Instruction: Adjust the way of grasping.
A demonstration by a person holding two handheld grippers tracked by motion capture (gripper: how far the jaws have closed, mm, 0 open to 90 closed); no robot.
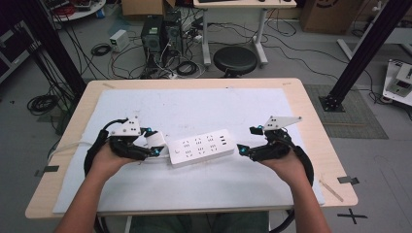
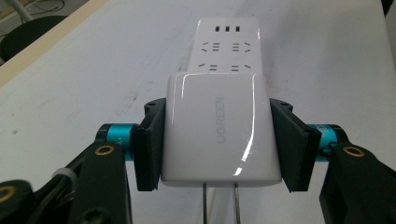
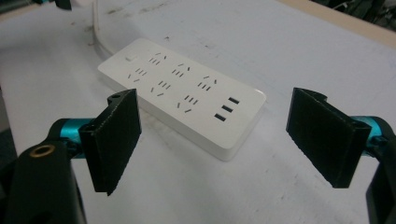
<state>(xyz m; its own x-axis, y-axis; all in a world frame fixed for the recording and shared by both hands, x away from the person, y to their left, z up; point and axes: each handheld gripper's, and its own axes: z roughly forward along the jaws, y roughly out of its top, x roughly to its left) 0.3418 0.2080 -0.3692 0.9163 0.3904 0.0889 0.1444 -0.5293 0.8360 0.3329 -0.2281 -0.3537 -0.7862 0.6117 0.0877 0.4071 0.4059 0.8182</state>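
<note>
My left hand-held gripper [image 2: 219, 140] clamps the UGREEN charger [image 2: 219, 128] at the power strip's [image 1: 201, 147] left end; right hand-held gripper [image 3: 219, 140] gapes empty. Next, I reckon: line prongs over a socket.

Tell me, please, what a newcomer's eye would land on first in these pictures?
Most likely the white power strip, lying mid-table on the white sheet between the two hands. Next, the left hand-held gripper, shut on a glossy white UGREEN charger whose metal prongs point down, just short of the strip's near end. The right hand-held gripper hangs open by the strip's USB end.
</note>
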